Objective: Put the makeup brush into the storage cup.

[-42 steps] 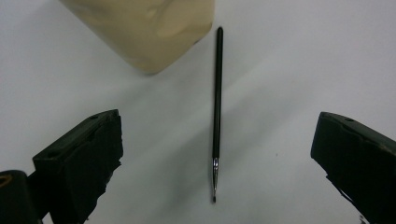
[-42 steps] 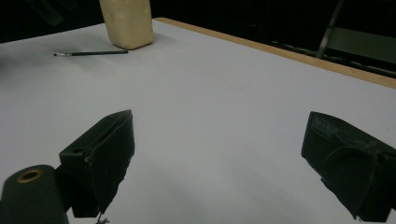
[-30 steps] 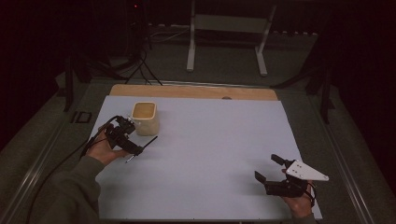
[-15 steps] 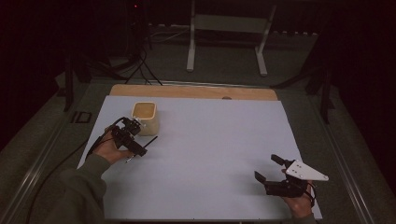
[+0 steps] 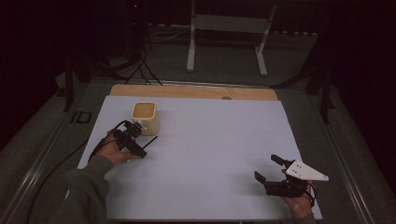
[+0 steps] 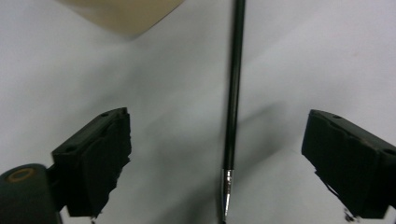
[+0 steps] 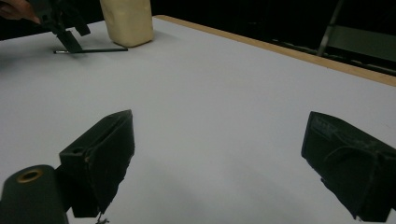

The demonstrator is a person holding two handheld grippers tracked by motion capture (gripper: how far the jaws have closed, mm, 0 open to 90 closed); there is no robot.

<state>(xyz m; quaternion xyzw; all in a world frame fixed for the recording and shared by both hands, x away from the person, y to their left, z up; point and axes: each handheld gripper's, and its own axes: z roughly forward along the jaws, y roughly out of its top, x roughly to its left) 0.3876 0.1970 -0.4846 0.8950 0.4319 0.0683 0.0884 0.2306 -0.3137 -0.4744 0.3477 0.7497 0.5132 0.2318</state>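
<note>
I see the black pen (image 6: 233, 88) flat on the tabletop (image 5: 210, 140), untouched between my left gripper (image 6: 219, 158)'s spread, just-narrowing jaws.

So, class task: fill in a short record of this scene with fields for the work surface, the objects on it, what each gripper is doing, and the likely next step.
surface: white table with a wooden strip along the far edge
thing in hand: thin black pen with a silver tip, lying flat
nearby: beige cup, upright, just beyond the pen
left gripper: over the pen, jaws either side, not touching, just been closing
right gripper: open over bare table, holds nothing
likely next step: left jaws close on the pen
</note>
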